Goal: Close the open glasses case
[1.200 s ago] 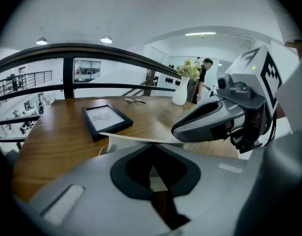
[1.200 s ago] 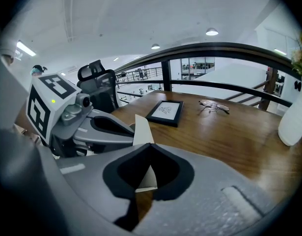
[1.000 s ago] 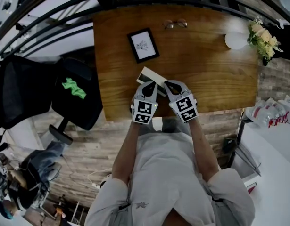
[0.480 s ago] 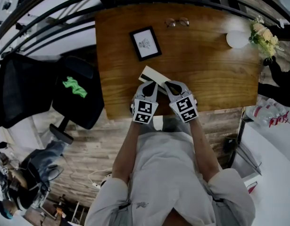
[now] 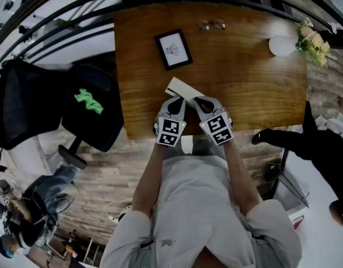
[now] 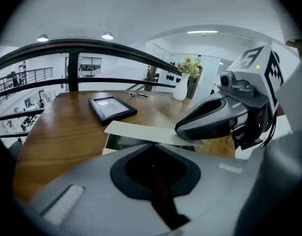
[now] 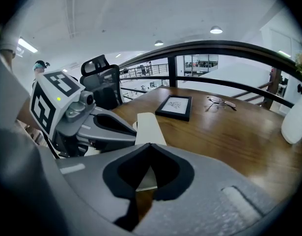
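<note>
Closing the glasses case (image 5: 181,89) depends on its raised lid (image 6: 146,131), which stands open directly ahead of both tools, on the table's near edge. My left gripper (image 5: 178,99) and right gripper (image 5: 199,99) each have their jaws pressed together, gripping nothing. The lid's long axis runs crosswise just beyond the left tips and lengthwise away from the right tips. The right gripper's tip overlaps the lid's near end, so I judge it better placed to press down.
</note>
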### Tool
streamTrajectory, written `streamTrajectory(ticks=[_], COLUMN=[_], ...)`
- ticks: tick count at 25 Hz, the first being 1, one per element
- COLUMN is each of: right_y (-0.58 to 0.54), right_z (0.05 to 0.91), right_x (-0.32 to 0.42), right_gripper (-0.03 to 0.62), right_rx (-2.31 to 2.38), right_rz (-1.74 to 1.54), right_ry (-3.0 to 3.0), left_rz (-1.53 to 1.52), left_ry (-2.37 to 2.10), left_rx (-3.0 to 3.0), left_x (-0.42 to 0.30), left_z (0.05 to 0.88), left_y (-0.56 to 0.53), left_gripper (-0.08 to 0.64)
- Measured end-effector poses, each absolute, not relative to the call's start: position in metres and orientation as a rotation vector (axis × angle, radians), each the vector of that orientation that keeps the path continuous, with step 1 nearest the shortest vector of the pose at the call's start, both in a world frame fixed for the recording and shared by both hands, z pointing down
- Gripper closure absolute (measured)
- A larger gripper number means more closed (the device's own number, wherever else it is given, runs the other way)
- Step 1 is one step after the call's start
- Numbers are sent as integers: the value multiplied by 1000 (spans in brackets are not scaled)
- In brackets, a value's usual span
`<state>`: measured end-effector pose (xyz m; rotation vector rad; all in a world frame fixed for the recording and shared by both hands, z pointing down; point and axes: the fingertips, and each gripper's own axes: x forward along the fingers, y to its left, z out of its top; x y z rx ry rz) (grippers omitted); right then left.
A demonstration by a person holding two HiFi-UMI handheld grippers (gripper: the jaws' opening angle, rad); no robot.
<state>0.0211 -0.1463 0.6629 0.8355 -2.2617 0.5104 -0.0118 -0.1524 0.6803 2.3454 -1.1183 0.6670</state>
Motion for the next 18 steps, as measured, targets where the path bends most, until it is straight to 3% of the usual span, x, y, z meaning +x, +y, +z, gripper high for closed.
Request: streamTrajectory(ticks=[18], right_y=[-135], right_z=[675], right_x=[13], right_gripper=[589], right_rx=[786], right_rz=[509], right_ry=[-2254], left_rz=[733], left_ry=[-1117], left_rx=[2288], left_x=[-19], left_z=[694], left_y=[-140], left_gripper=[540])
